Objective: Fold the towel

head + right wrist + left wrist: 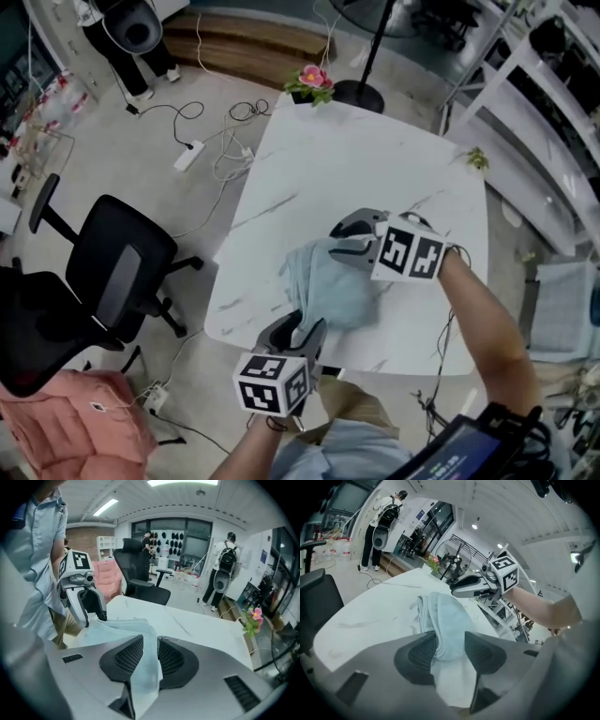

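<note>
The right hand-held gripper [151,653] is closed narrowly on a fold of the towel [330,286]. The left hand-held gripper [451,644] is set wider, with towel lying between its jaws, seemingly unpinched. The towel is bunched on the counter [356,159], near the person's edge.

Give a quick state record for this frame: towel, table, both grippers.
towel: light blue, bunched, on the near half of the table
table: white, marble-look; flower pot at its far edge
right gripper: shut on a towel edge
left gripper: jaws apart, towel between them, pads do not seem to press on it
fold: not yet finished; the towel is still rumpled
</note>
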A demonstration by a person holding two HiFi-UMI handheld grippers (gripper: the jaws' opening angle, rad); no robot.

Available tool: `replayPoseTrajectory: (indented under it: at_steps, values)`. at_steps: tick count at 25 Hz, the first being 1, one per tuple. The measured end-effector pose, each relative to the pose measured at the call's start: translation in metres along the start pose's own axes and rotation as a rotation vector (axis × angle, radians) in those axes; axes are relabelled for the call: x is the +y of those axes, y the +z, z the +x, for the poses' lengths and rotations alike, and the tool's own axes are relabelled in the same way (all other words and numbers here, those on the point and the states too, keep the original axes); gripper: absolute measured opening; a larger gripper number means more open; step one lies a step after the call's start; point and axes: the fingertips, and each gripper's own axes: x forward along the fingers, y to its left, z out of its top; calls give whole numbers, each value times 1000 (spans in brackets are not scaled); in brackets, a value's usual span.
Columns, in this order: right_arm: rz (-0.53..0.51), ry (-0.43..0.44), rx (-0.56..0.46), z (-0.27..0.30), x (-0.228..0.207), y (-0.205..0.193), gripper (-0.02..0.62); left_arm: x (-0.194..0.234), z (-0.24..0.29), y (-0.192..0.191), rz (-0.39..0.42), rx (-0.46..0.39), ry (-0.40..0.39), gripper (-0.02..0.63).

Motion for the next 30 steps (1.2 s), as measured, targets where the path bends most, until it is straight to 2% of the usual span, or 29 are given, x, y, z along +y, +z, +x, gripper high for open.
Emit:
replayPoseTrajectory:
  at_steps: [2, 4, 5, 7, 11, 14, 18, 23, 28, 30]
  values:
    - [-31, 61, 25, 16, 0, -8, 116, 5, 5, -7, -20, 8, 27, 195]
    - [-60, 98, 46, 28, 0, -15, 115, 12, 9, -10, -28, 11, 56, 164]
    - [-75, 104, 47, 32, 0, -17, 70, 16, 9, -11, -33, 10, 69, 126]
    - [-93, 100, 8, 29, -1, -10, 51, 22, 8, -11, -59, 4, 82, 77]
    - [-126, 46, -132, 2, -3, 27, 48, 26, 6, -11, -117, -8, 76, 66]
    - [-164, 26, -155, 6, -4, 43, 48, 27, 5, -12, -137, -11, 71, 64]
    - [-189, 56, -86, 42, -9, 43, 49, 29, 3, -14, -187, -18, 68, 61]
    - [-185, 131, 21, 85, -7, 14, 48, 36, 4, -19, -226, -26, 65, 61]
    - [-106, 139, 56, 101, -4, -2, 46, 46, 8, -25, -262, -22, 76, 61]
    - [-71, 130, 49, 95, -7, 6, 70, 47, 9, -25, -281, -16, 64, 60]
